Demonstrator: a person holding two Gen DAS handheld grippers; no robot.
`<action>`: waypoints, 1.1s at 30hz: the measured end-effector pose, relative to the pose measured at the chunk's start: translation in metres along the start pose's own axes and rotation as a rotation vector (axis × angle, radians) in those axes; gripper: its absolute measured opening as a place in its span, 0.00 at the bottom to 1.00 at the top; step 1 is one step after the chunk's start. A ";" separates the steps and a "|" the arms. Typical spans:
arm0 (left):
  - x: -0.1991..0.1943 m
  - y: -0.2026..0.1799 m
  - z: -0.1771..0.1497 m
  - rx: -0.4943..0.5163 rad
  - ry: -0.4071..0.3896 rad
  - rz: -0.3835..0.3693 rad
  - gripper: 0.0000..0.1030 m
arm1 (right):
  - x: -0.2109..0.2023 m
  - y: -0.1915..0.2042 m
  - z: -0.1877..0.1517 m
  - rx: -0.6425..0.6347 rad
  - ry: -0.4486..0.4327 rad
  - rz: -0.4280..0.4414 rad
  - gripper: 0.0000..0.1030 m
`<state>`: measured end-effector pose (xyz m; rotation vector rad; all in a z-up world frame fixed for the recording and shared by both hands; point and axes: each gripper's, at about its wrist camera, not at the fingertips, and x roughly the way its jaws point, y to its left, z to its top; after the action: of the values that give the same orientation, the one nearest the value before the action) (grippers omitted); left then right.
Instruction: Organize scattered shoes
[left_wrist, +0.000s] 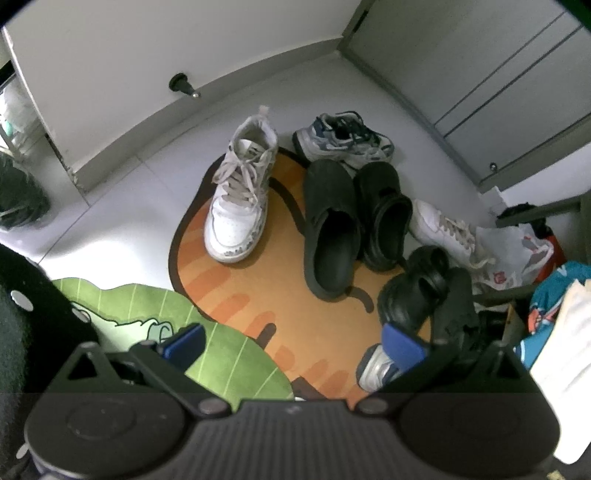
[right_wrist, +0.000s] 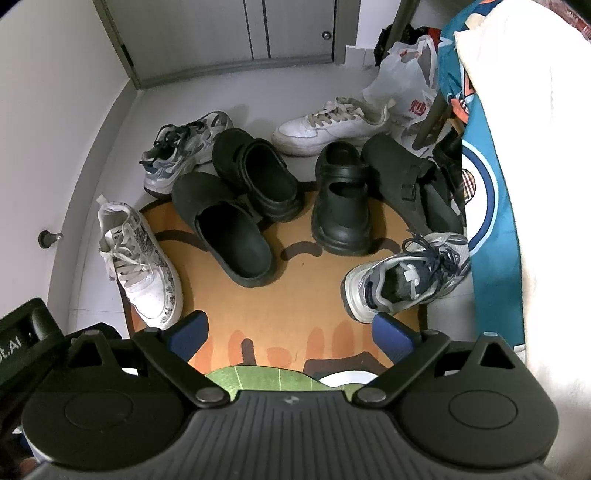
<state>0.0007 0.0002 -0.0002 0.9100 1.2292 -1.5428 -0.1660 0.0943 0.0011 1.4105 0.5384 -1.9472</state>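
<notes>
My left gripper (left_wrist: 291, 345) hangs over the mat (right_wrist: 288, 295) with its fingers spread wide, nothing between them. My right gripper (right_wrist: 290, 332) is the same, wide apart and empty. From the left in the right wrist view: a white patterned sneaker (right_wrist: 142, 264) on the mat's edge, a grey running shoe (right_wrist: 181, 151) on the floor, two black clogs (right_wrist: 232, 229) side by side, a black strap shoe (right_wrist: 341, 201), a white sneaker (right_wrist: 328, 127) behind it, and another grey running shoe (right_wrist: 402, 277) just beyond my right fingertip.
</notes>
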 end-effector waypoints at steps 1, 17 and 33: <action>0.000 0.001 0.000 0.000 0.000 -0.001 1.00 | 0.000 0.000 0.000 0.000 0.000 -0.001 0.95; 0.006 -0.003 0.001 0.003 0.014 -0.007 1.00 | 0.004 -0.004 0.001 0.033 0.020 0.004 0.95; 0.014 -0.015 0.007 0.026 0.015 0.004 1.00 | 0.013 -0.011 0.006 0.044 0.056 0.013 0.95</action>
<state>-0.0179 -0.0084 -0.0077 0.9422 1.2200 -1.5549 -0.1807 0.0947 -0.0096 1.4959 0.5137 -1.9248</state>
